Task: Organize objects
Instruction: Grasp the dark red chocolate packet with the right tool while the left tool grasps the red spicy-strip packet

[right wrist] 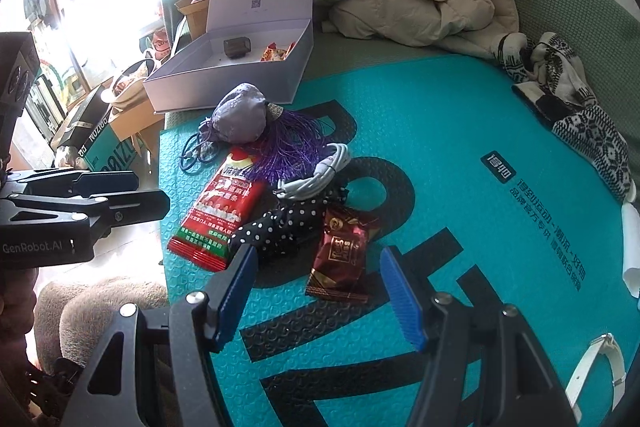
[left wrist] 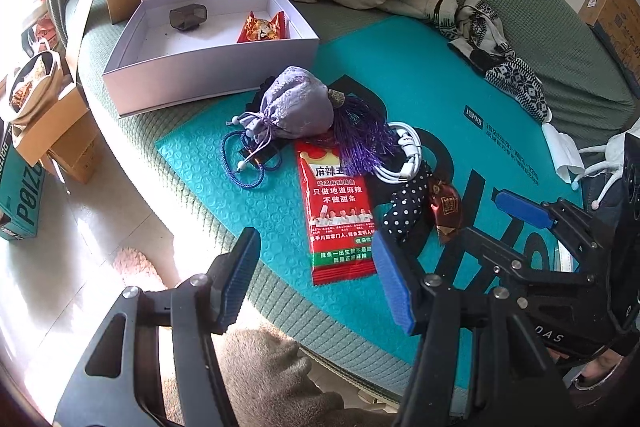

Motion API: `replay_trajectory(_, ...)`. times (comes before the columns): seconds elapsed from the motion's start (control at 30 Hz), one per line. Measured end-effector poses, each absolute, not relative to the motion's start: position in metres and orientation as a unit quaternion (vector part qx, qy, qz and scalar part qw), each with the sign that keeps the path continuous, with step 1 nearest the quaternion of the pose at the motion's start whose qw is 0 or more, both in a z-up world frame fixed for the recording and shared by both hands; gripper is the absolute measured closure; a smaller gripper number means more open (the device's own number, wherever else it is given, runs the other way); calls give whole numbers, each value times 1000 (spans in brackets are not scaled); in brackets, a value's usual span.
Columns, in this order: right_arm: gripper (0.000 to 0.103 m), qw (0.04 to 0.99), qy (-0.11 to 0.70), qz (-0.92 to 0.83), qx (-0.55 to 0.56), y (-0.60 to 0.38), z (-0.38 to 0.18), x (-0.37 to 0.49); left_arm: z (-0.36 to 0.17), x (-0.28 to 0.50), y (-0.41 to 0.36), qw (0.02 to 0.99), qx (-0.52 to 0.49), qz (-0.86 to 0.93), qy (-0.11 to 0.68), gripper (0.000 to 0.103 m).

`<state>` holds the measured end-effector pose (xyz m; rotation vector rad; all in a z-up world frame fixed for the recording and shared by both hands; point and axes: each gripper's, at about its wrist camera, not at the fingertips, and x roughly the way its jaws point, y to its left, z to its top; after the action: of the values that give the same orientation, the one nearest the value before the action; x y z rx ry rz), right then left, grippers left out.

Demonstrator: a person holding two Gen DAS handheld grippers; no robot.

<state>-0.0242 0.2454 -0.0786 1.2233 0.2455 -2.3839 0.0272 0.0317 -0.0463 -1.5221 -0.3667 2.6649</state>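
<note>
Left claw [left wrist: 316, 279] wide open, empty, above red snack packet [left wrist: 340, 211]. Right claw [right wrist: 320, 295] wide open, empty, straddling dark red candy wrapper [right wrist: 340, 259] on teal mat [right wrist: 460, 131]. White box [left wrist: 208, 55] open behind, beyond purple pouch [left wrist: 296, 103].

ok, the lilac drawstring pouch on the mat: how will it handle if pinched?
The lilac pouch looks stuffed and rounded, so probably squashy, not rigid. Its loose cords and the purple tassel beside it would likely dangle or snag. Smooth fabric may slip between the pads.
</note>
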Motion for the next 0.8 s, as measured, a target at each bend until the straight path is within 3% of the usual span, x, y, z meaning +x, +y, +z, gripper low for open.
replay_trajectory(0.67,42,198,82,-855,472,246,-115,-46,-103,-45,52,53,-538,836,-93,47)
replay_trajectory(0.8,42,195,81,-857,470,244,-116,-49,-105,-50,60,51,-541,836,-75,41)
